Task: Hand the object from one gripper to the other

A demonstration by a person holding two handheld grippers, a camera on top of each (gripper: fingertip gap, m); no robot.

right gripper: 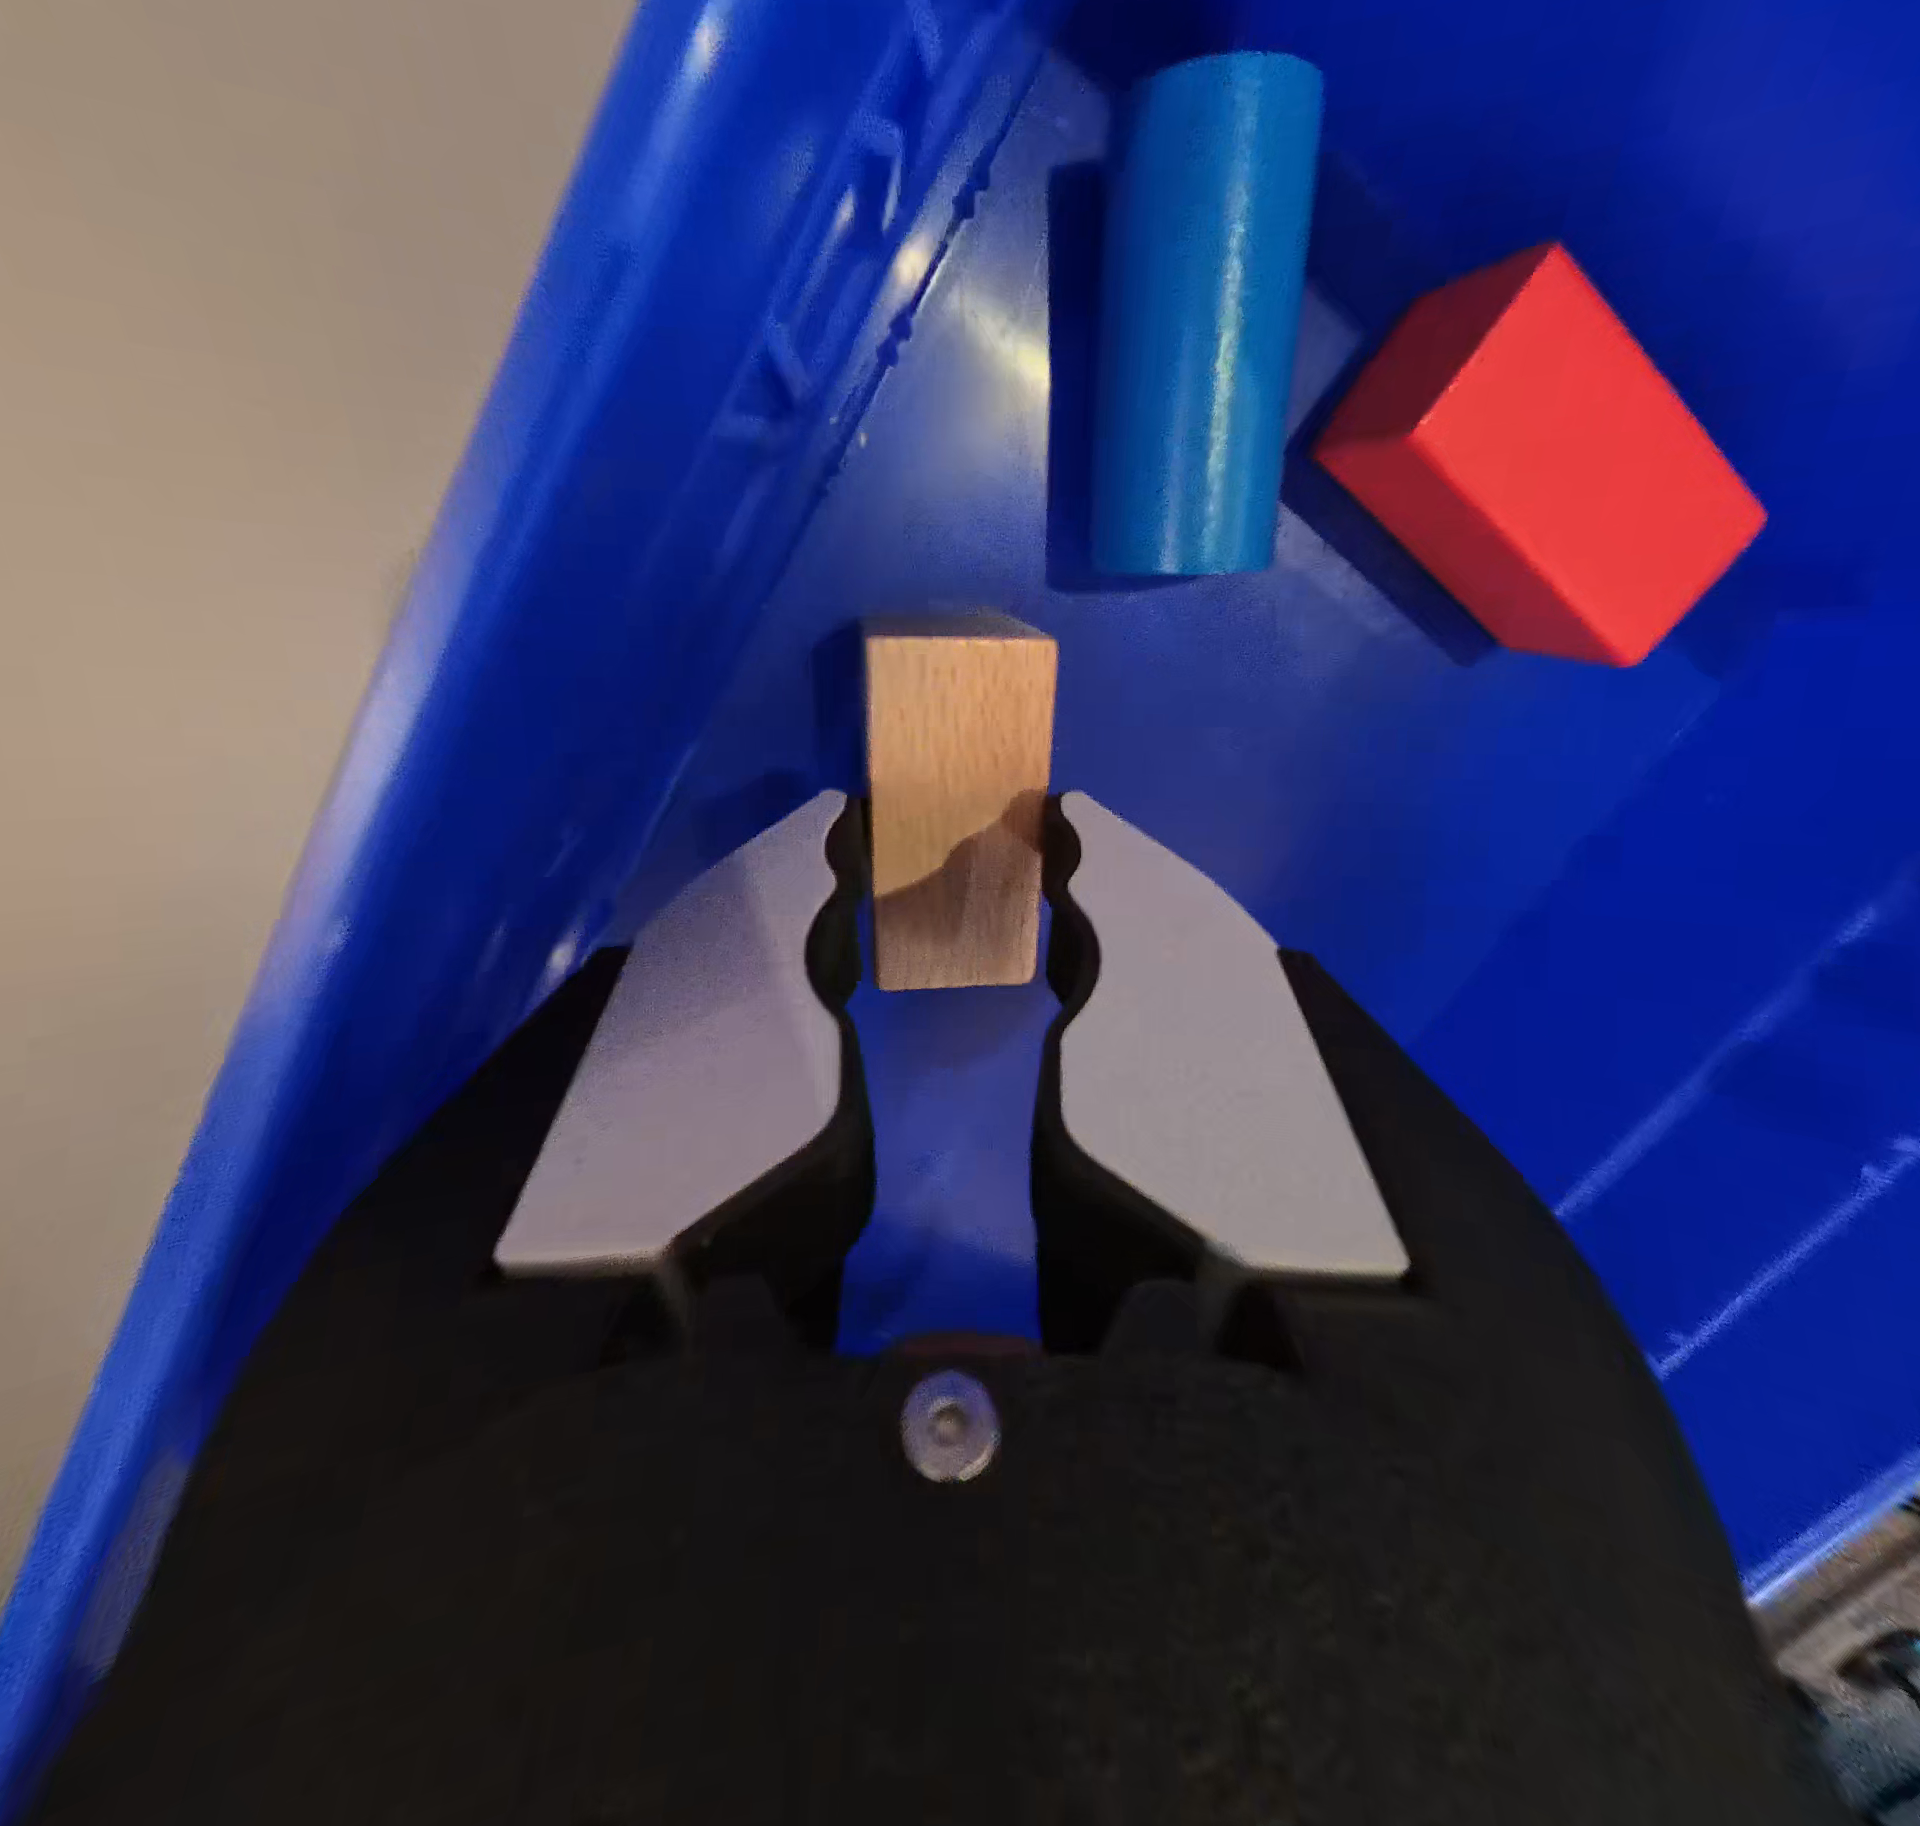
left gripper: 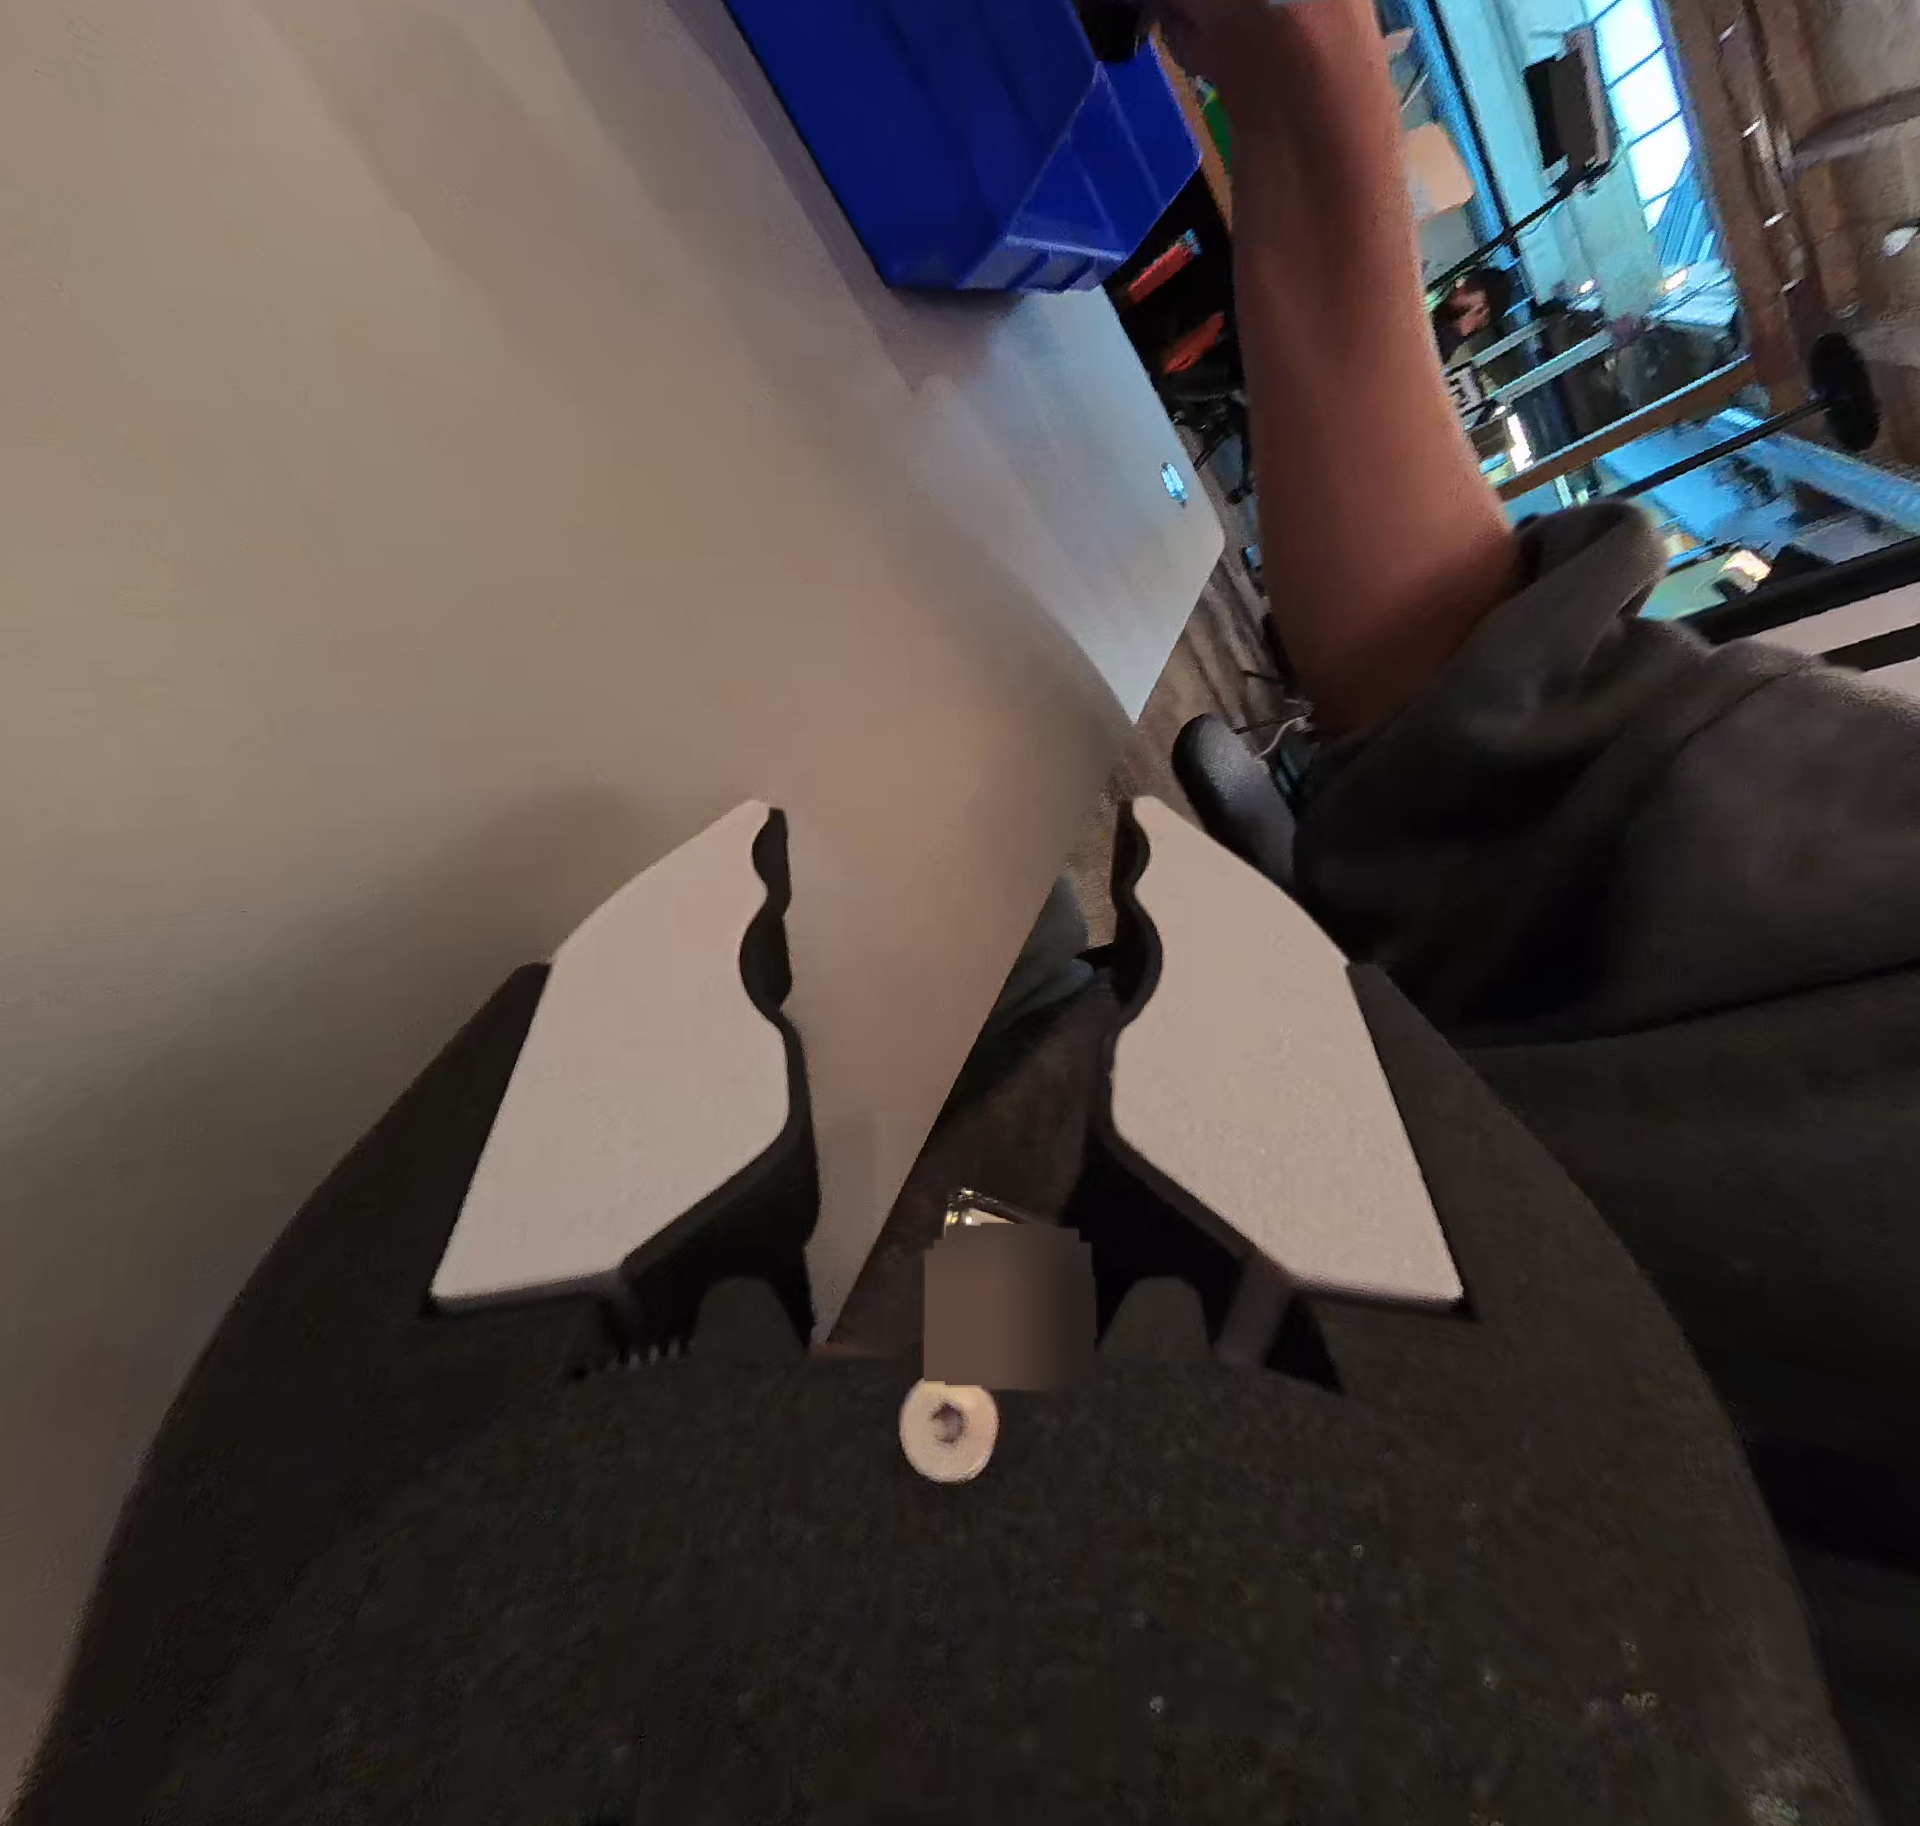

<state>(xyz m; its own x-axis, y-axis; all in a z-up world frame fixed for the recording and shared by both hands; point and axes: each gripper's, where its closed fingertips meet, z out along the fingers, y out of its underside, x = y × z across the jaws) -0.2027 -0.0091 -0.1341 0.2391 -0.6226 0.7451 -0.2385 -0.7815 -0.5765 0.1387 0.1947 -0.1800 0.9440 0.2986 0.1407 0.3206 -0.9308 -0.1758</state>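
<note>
In the right wrist view my right gripper is down inside a blue bin. Its jaws are closed against both sides of a plain wooden block, which stands lengthwise between the fingertips. A blue cylinder and a red block lie on the bin floor just beyond it. In the left wrist view my left gripper is open and empty, held over the near edge of the pale table, well away from the bin.
A closed silver laptop lies on the table beside the bin. A person's bare forearm with a grey sleeve reaches up toward the bin. A room with windows and furniture lies beyond the table edge.
</note>
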